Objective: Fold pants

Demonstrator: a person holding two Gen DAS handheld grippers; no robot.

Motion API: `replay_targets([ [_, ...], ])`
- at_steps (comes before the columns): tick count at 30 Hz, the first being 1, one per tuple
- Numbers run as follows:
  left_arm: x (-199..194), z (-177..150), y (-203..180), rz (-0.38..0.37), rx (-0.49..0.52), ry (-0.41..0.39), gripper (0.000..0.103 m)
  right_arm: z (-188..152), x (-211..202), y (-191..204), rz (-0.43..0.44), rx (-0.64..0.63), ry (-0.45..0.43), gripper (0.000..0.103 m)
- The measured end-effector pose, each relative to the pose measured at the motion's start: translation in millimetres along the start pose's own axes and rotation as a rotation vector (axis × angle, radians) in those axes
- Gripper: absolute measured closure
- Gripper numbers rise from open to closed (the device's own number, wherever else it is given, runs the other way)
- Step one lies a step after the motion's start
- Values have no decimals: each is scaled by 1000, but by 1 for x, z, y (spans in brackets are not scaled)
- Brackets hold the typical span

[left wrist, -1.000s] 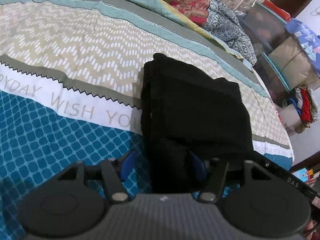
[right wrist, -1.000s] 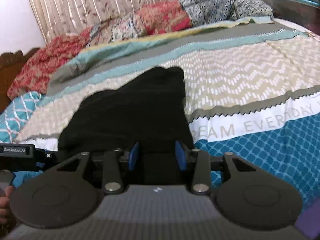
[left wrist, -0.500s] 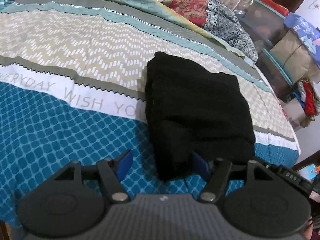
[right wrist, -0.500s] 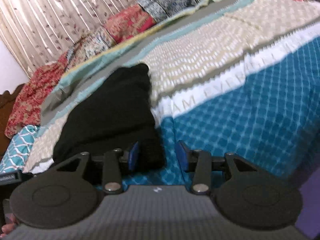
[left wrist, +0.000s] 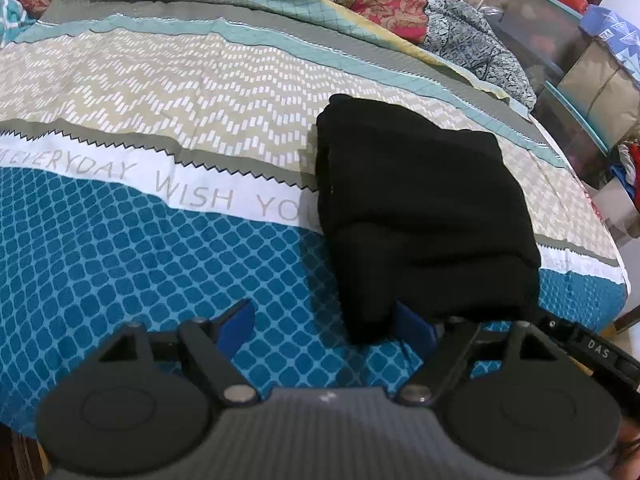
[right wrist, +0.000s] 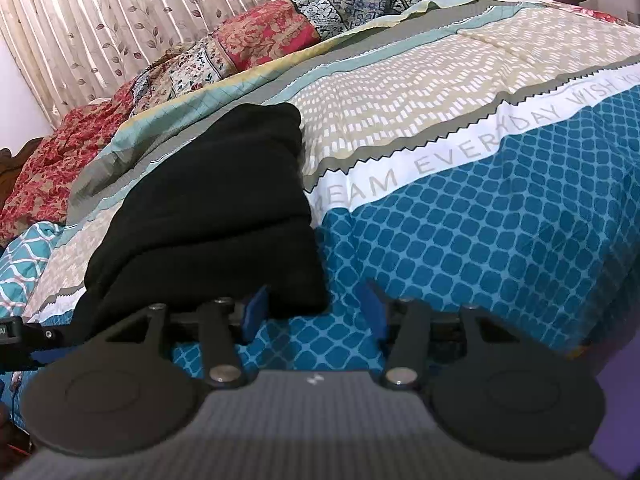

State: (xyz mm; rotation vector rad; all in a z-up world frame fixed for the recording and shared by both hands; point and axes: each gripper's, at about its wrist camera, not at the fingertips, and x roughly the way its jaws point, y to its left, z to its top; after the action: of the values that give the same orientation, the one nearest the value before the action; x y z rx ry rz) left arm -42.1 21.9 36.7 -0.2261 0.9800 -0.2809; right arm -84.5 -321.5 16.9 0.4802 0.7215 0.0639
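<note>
The black pants (left wrist: 420,208) lie folded into a thick rectangle on the patterned bedspread (left wrist: 160,248). My left gripper (left wrist: 326,326) sits at the bundle's near left corner. Its jaws are opening, that corner lies loosely between them by the right blue pad (left wrist: 414,328), and no pad presses on it. In the right wrist view the pants (right wrist: 216,208) fill the left middle. My right gripper (right wrist: 314,312) is at their near right corner. Its jaws are also opening, with the cloth's corner just inside the left pad (right wrist: 256,312) and free of any squeeze.
Floral quilts and pillows (right wrist: 260,36) are heaped along the bed's far side under a leaf-print curtain (right wrist: 100,8). Storage boxes (left wrist: 580,72) and piled clothes stand past the bed's right edge. The other gripper's black body (left wrist: 592,348) shows at the right.
Both grippers' jaws have widened and let go of the pants' near edge. The bundle now rests flat on the bed, and both grippers have drawn back a little.
</note>
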Motion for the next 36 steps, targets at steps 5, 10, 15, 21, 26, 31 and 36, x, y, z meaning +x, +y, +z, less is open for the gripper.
replay_targets([
  [5, 1, -2, 0, 32, 11, 5, 18, -2, 1, 6, 3, -29, -4, 39],
  [10, 0, -2, -1, 89, 36, 1, 14, -6, 2, 14, -4, -65, -6, 32],
  [15, 4, -4, 0, 140, 57, 2, 11, -9, 4, 22, -15, -100, -7, 27],
  [21, 7, -4, 2, 161, 66, 4, 6, -13, 6, 28, -21, -117, -10, 23],
  [26, 10, -3, 4, 169, 68, 8, 4, -15, 6, 33, -24, -122, -12, 21],
  [31, 11, -4, 4, 169, 72, 13, 3, -17, 7, 36, -24, -131, -11, 18],
  [36, 13, -4, 3, 176, 92, 27, 2, -19, 7, 39, -22, -135, -9, 14],
])
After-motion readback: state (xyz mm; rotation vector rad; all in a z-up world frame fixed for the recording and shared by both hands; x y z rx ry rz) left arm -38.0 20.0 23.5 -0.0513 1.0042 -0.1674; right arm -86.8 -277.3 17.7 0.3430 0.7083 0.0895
